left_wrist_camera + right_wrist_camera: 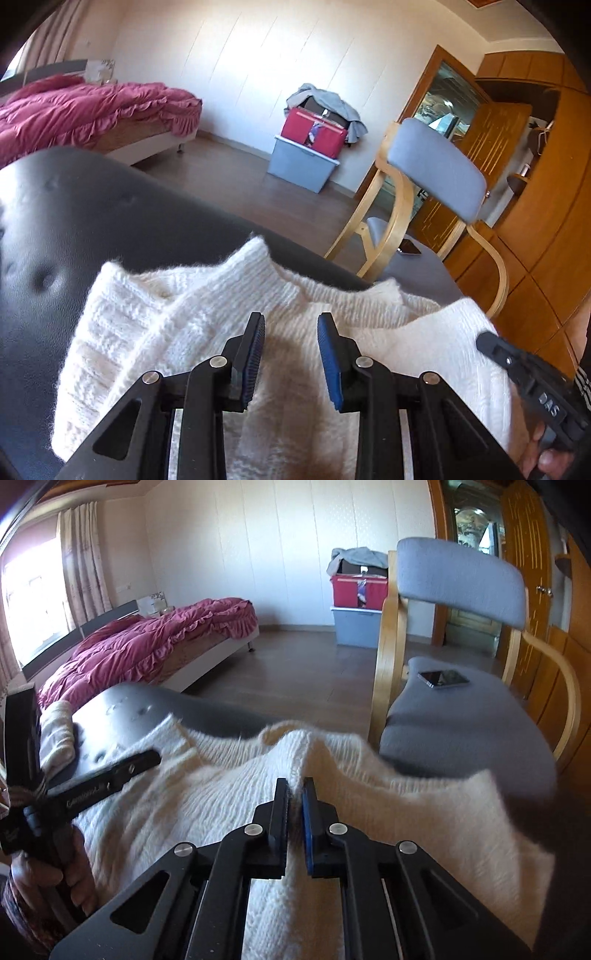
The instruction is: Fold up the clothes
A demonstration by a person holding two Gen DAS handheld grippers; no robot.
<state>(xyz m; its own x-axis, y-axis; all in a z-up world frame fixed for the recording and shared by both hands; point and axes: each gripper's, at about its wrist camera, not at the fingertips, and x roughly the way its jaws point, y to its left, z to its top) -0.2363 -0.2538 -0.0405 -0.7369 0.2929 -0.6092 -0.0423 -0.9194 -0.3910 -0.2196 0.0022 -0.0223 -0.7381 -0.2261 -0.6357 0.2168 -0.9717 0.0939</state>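
Note:
A white knit sweater (155,325) lies on a black padded surface (74,206). It also shows in the right wrist view (207,801). My left gripper (291,325) is open just above the sweater's middle, with nothing between its pads. My right gripper (295,790) is shut on a raised fold of the sweater, which stands up as a ridge between its pads. The left gripper's finger (122,771) shows at the left of the right wrist view. The right gripper's finger (517,365) shows at the right of the left wrist view.
A grey-cushioned wooden armchair (461,716) stands close on the right with a phone (443,678) on its seat. A bed with a pink quilt (147,646) is at the far left. A red box on a grey bin (356,605) stands by the wall.

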